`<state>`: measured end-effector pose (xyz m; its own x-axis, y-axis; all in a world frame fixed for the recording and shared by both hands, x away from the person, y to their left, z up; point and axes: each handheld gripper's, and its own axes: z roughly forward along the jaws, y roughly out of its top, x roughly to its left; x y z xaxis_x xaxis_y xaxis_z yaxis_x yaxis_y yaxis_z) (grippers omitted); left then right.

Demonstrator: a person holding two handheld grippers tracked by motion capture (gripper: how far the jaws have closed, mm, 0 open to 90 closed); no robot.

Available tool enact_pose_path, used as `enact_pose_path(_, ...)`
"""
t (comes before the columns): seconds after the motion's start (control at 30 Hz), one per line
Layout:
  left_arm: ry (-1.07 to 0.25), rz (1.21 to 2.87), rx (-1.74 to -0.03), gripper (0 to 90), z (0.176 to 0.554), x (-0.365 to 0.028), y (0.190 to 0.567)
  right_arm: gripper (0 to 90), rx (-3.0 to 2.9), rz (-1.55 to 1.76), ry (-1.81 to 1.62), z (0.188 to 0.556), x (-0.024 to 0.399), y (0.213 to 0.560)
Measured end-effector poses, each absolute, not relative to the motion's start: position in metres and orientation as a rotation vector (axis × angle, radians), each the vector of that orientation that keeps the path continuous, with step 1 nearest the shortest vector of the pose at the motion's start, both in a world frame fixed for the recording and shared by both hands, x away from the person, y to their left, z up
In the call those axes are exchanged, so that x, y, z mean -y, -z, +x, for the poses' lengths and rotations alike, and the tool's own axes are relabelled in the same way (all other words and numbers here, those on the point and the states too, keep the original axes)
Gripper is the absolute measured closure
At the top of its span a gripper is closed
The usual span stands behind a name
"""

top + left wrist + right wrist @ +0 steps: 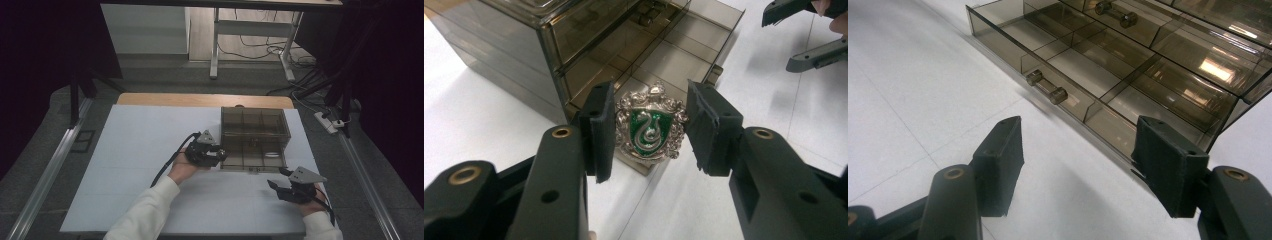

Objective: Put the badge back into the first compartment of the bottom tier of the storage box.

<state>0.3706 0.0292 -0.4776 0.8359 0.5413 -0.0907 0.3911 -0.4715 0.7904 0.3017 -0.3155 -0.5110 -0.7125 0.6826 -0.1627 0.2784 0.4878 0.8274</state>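
Gripping a badge [650,131] between its jaws, the left gripper [214,154] sits at the left front corner of a smoky plastic drawer box [254,120]. Badge is silver w/ a green shield and a snake on it, held upright, just at the edge of the open bottom drawer [684,60]. Right gripper [281,179] rests on the white table [130,150], near the box's front right, jaws spread, nothing between them. Drawer has dividers and a small bar handle [1047,86]. White sleeves [145,210] on both arms.
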Motion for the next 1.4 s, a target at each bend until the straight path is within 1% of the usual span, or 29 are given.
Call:
enact_pose_path(0.7,-0.192,2.135,-0.649,55.5,0.381,0.001,0.485,37.3,-2.246,0.795,-1.132,0.301,0.317,0.510)
enact_pose_path(1.27,-0.202,2.161,-0.632,55.2,0.383,0.013,0.490,37.1,-2.256,0.792,-1.141,0.301,0.319,0.511)
enact_pose_path(1.33,-0.203,2.161,-0.642,54.3,0.384,0.014,0.492,37.1,-2.257,0.791,-1.142,0.301,0.319,0.511)
enact_pose_path(1.4,-0.217,2.158,-0.647,48.4,0.384,0.014,0.493,37.1,-2.257,0.789,-1.146,0.301,0.319,0.511)
